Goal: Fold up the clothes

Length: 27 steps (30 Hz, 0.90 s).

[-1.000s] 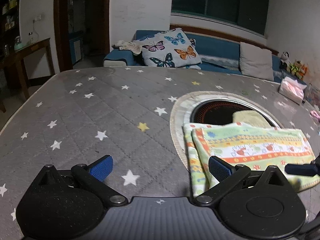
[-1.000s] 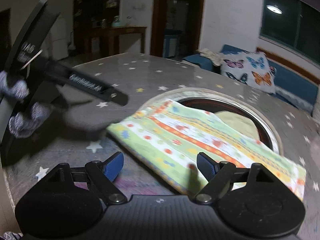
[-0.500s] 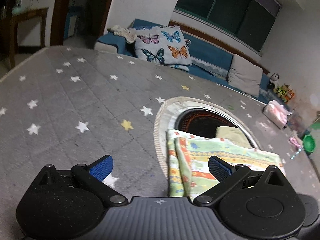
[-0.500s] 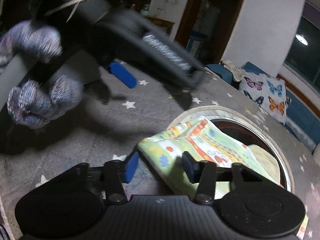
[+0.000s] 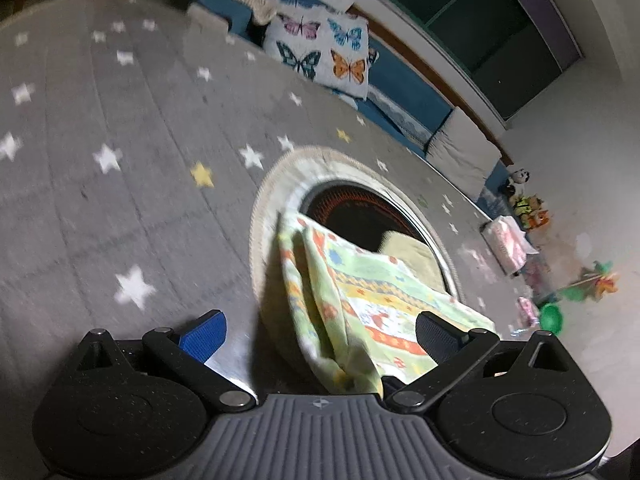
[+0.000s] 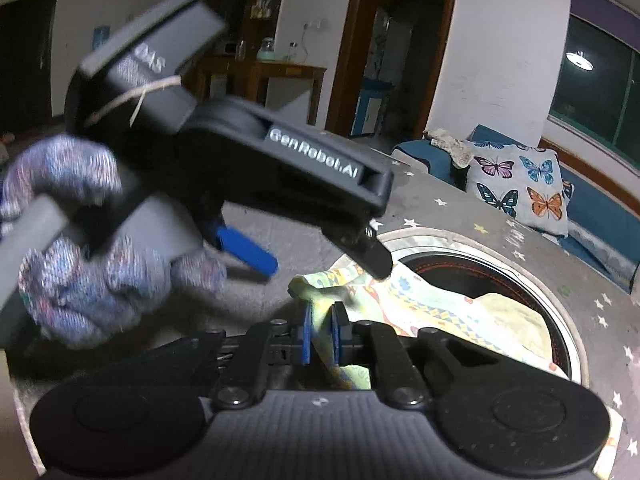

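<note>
A gloved hand [image 6: 80,272] is tilting the left tongs [image 5: 320,334] downward, jaws spread wide, over the patterned cloth [image 5: 360,292] lying on the star-print worktop [image 5: 120,184]; the right tongs [image 6: 320,332] are closing, pinching the cloth's corner.

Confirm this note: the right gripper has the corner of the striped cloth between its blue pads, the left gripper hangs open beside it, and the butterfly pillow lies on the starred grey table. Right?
One detail is wrong. The butterfly pillow lies on the blue sofa behind the table, as the right wrist view shows. The right gripper is closing on the striped cloth, and the left gripper is open.
</note>
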### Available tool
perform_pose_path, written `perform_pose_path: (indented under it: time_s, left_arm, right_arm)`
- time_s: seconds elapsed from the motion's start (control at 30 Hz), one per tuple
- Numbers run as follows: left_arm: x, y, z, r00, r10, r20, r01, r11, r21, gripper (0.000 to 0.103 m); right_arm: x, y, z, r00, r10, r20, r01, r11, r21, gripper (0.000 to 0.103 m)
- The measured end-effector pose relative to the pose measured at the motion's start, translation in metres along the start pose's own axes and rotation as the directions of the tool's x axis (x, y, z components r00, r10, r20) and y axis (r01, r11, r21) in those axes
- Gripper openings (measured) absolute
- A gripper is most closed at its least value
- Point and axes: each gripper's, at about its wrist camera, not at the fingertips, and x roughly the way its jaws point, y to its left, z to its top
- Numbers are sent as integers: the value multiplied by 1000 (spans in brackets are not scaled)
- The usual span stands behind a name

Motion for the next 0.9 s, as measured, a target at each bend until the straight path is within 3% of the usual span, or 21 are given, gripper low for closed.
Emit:
perform_pose_path:
  time_s: [0.13, 0.23, 0.3, 0.37, 0.43, 0.63, 0.77, 0.9]
  left_arm:
    - [9, -2, -3, 998, -47, -31, 45, 997, -54, 84]
    - [17, -3, -4, 996, -74, -50, 70, 995, -76, 63]
    - [22, -2, -6, 994, -86, -60, 80, 993, -91, 40]
    - [28, 2, -8, 993, -92, -69, 84, 990, -113, 24]
    - [31, 4, -9, 993, -87, -75, 78, 990, -121, 17]
    - [34, 3, -10, 995, -64, -75, 56, 993, -104, 13]
    - [34, 3, -11, 996, -61, -71, 54, 994, -99, 14]
    - [33, 3, -12, 996, -60, -69, 53, 994, -100, 14]
  right_arm:
    - [-6, -4, -1, 1000, 10, 12, -10, 1000, 12, 9]
    - [-11, -5, -3, 1000, 19, 18, -19, 1000, 12, 8]
    - [-14, -5, -4, 999, 25, 24, -25, 1000, 13, 8]
    - [-16, -5, -5, 999, 31, 28, -32, 999, 14, 8]
    - [-19, -6, -7, 999, 39, 26, -40, 999, 23, 8]
    - [-38, -29, -20, 999, 36, 34, -39, 993, 109, 11]
    - [-47, -61, -36, 999, -52, 1, 51, 982, 180, 11]
    - [-46, -110, -59, 986, -153, -60, 164, 943, 290, 11]
